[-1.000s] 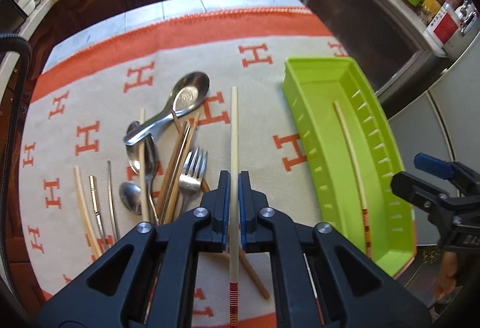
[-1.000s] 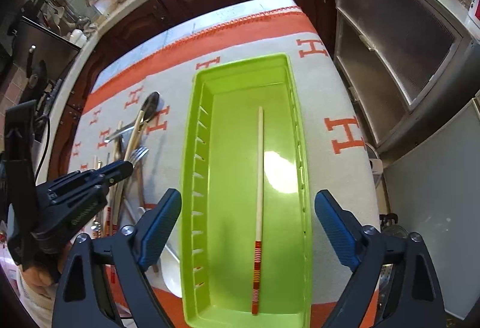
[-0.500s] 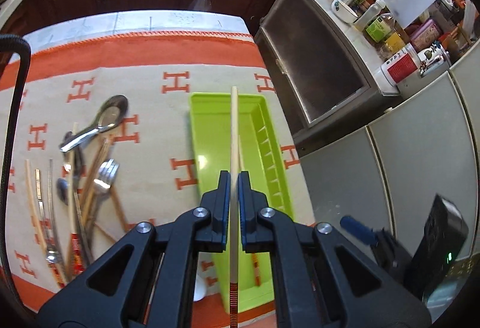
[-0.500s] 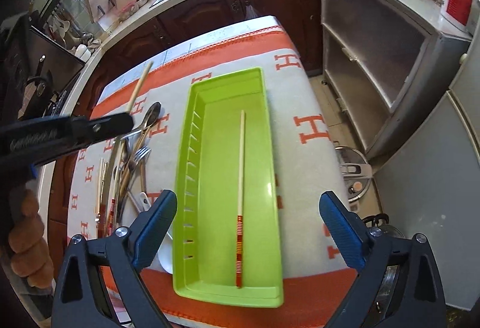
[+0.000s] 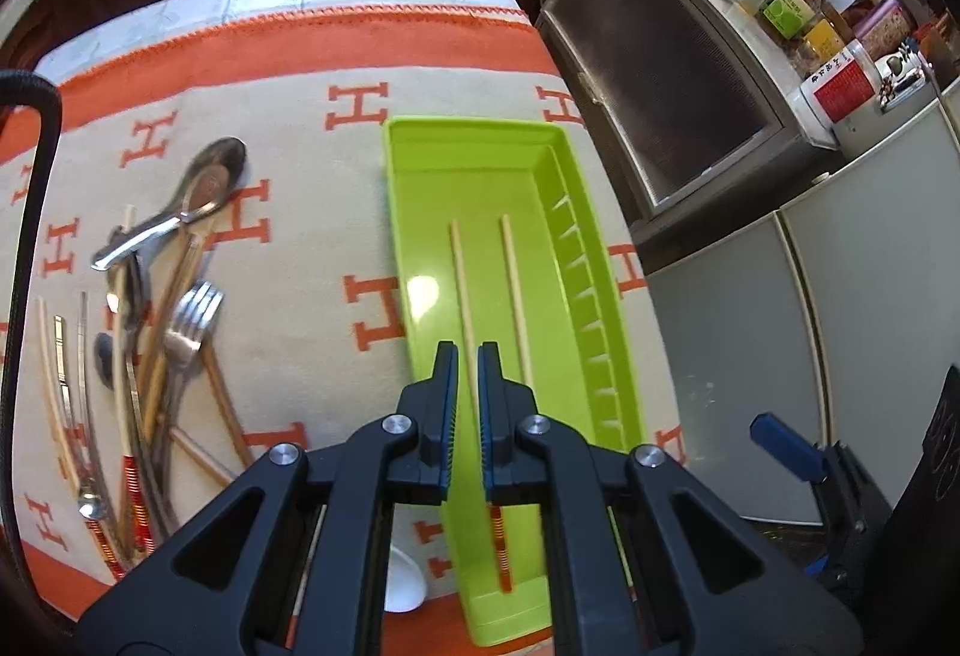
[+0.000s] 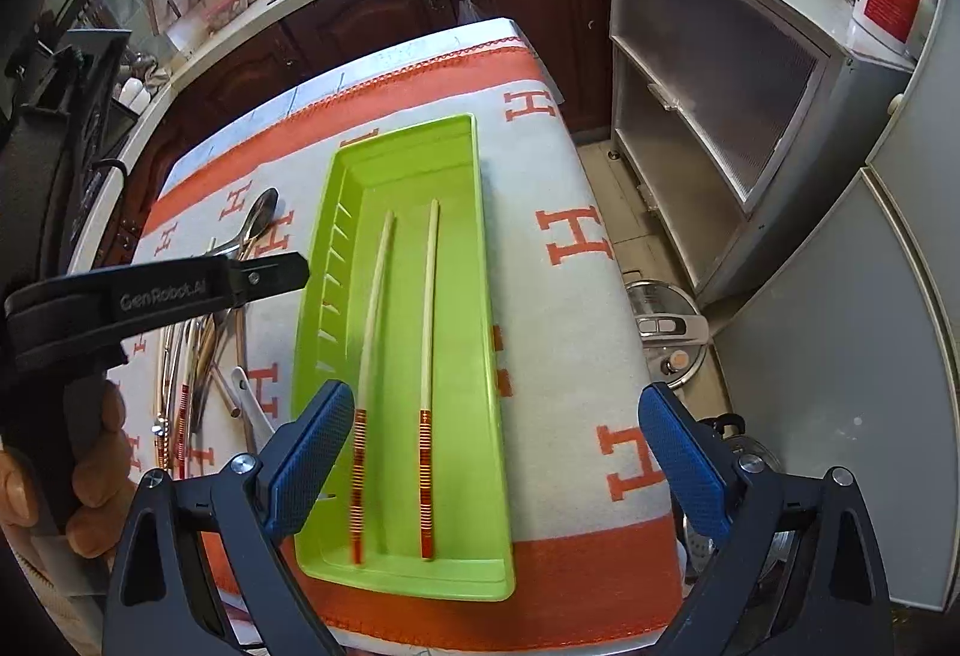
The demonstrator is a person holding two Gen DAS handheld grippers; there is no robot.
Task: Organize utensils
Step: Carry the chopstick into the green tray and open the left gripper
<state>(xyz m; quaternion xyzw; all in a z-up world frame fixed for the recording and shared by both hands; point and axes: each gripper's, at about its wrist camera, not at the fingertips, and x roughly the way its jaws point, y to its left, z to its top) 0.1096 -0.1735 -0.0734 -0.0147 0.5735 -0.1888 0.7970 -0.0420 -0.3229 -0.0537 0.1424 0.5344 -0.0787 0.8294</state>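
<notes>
A lime-green tray [image 5: 474,125] [image 6: 414,131] lies on the orange-and-cream cloth. Two pale chopsticks with red-striped ends lie side by side in it. The left chopstick [image 5: 462,284] [image 6: 372,308] is blurred at its near end; the right chopstick [image 5: 516,296] [image 6: 429,296] lies still. My left gripper [image 5: 468,386] [image 6: 300,272] hovers over the tray's left side, jaws nearly together, with nothing between them. My right gripper [image 6: 498,458] hangs wide open and empty above the tray's near end. A heap of utensils [image 5: 156,332] [image 6: 198,350] lies left of the tray.
The heap holds a large spoon [image 5: 204,188], a fork [image 5: 192,320] and several chopsticks. A white spoon [image 5: 402,584] lies by the tray's near left corner. The table edge runs just right of the tray, with a pressure cooker [image 6: 666,320] on the floor below. A hand [image 6: 90,476] holds the left gripper.
The left gripper has swung right from the heap to over the tray. The chopstick it held now lies in the tray beside the first. The right gripper rose a little, still open.
</notes>
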